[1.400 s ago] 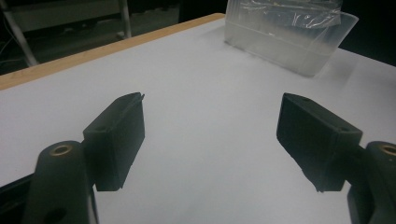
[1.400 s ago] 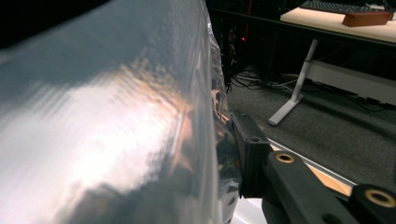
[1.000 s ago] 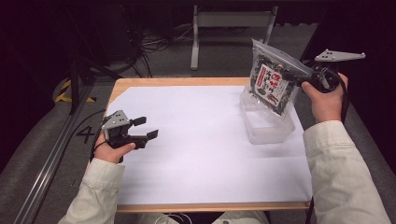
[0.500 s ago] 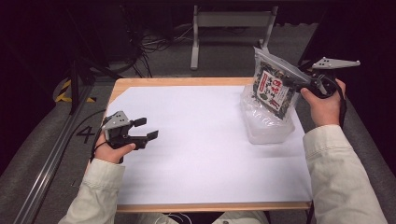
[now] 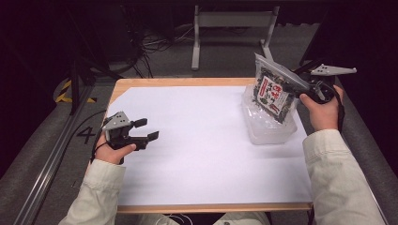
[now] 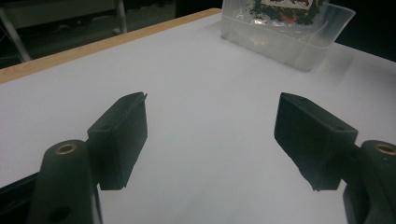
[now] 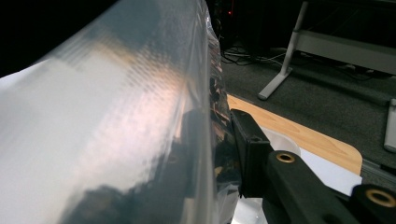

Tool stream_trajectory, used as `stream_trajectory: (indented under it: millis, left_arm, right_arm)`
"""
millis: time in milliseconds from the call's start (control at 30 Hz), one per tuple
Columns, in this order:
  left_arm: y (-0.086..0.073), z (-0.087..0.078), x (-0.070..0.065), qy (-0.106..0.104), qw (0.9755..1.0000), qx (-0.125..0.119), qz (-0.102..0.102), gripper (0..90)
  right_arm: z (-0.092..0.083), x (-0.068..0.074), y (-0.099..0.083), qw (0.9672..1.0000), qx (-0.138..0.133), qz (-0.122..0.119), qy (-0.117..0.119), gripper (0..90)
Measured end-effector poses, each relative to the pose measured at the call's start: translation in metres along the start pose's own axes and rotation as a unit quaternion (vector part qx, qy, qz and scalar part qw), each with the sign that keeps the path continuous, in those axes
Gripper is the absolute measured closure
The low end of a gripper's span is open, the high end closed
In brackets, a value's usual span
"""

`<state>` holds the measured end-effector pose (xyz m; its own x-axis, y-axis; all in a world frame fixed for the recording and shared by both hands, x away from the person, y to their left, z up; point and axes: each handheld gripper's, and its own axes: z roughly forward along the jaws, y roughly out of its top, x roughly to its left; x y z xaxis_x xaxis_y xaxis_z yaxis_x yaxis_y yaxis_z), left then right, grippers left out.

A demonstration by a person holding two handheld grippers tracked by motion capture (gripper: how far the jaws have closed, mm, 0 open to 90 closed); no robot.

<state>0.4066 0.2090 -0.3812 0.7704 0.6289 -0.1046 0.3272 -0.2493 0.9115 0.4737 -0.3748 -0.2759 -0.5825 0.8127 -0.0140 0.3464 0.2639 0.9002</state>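
A clear snack bag (image 5: 273, 91) with a red and white label hangs tilted, its lower end inside a clear plastic tub (image 5: 268, 131) at the table's right. My right gripper (image 5: 300, 83) is shut on the bag's right edge. In the right gripper view the shiny bag (image 7: 130, 121) covers the left, and one black jaw presses on it. My left gripper (image 5: 146, 130) rests on the white sheet (image 5: 197, 140) at the left, open, nothing between its jaws. The left gripper view looks across the sheet to the tub (image 6: 289, 37) with the bag's lower end in it.
The white sheet covers most of the wooden table (image 5: 183, 82), whose edge shows at the back and front. A grey metal stand (image 5: 232, 28) and cables sit on the dark floor behind. A rail (image 5: 51, 164) runs along the left side.
The right gripper has lowered the bag, so its lower end now sits deeper in the tub. The left gripper has stayed where it was.
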Motion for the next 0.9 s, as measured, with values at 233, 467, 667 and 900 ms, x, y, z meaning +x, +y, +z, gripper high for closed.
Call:
stream_trajectory:
  millis: [233, 467, 667, 900]
  left_arm:
    - [0.0, 0.0, 0.0, 0.001, 1.0, 0.0, 0.0, 26.3]
    - [0.0, 0.0, 0.0, 0.0, 1.0, 0.003, 0.0, 26.3]
    - [0.0, 0.002, -0.001, 0.0, 1.0, 0.004, -0.001, 26.1]
    - [-0.001, 0.002, 0.0, 0.001, 1.0, 0.004, -0.004, 26.1]
  right_arm:
    - [0.007, -0.001, -0.009, 0.9999, 0.013, 0.009, 0.0, 75.5]
    - [0.013, -0.005, -0.021, 0.9998, 0.011, 0.018, 0.004, 75.5]
    - [0.01, -0.012, -0.032, 0.9991, -0.013, 0.04, 0.005, 75.5]
    - [0.011, -0.013, -0.033, 0.9993, -0.015, 0.035, 0.0, 75.5]
